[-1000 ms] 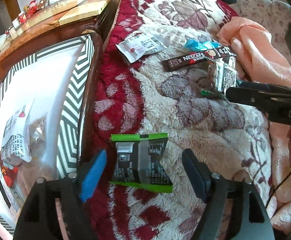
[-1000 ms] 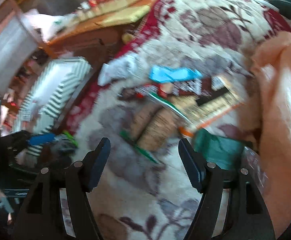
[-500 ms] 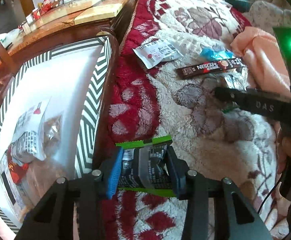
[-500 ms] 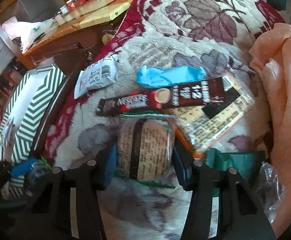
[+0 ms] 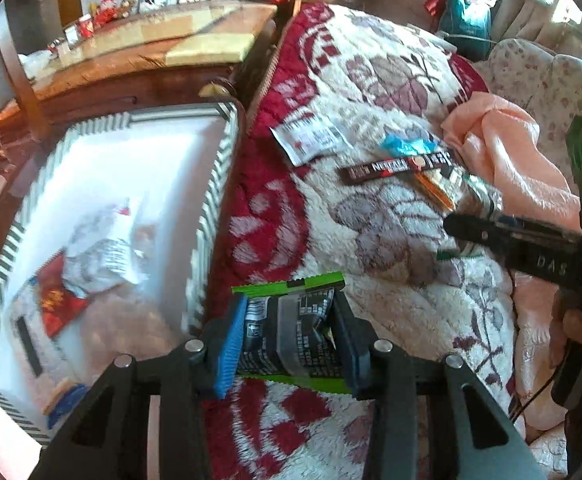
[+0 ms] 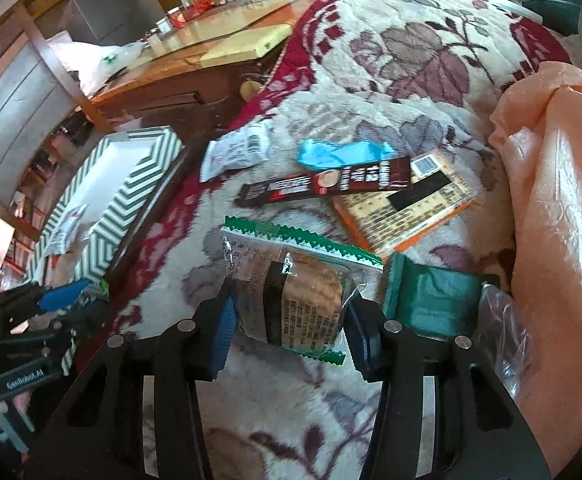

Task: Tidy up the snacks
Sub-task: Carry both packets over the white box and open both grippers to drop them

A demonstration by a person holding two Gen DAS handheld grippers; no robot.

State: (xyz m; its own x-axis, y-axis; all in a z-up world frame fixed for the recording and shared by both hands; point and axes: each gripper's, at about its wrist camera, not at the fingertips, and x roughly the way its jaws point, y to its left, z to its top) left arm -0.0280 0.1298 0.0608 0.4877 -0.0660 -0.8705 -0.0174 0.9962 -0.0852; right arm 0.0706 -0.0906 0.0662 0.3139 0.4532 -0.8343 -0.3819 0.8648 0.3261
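Note:
My left gripper point(image 5: 289, 342) is shut on a black packet with green edges point(image 5: 291, 332), held just above the blanket beside the striped box point(image 5: 211, 200). My right gripper point(image 6: 289, 334) is shut on a clear cake packet with green zigzag edges point(image 6: 303, 292), lifted off the blanket. On the blanket lie a brown Nescafe stick point(image 6: 327, 184), a blue wrapper point(image 6: 339, 152), a white packet point(image 6: 237, 152), an orange-edged packet point(image 6: 403, 208) and a dark green packet point(image 6: 435, 300). The box holds several snacks point(image 5: 91, 256).
The floral blanket point(image 5: 391, 80) covers the surface. A peach cloth point(image 6: 563, 200) lies at the right. A wooden table point(image 5: 151, 52) stands behind the box. The right gripper's body point(image 5: 531, 248) shows in the left wrist view.
Both grippers closed on their packets, the left on the black-green packet, the right on the cake packet. Both then lifted their packets; the left moved toward the box.

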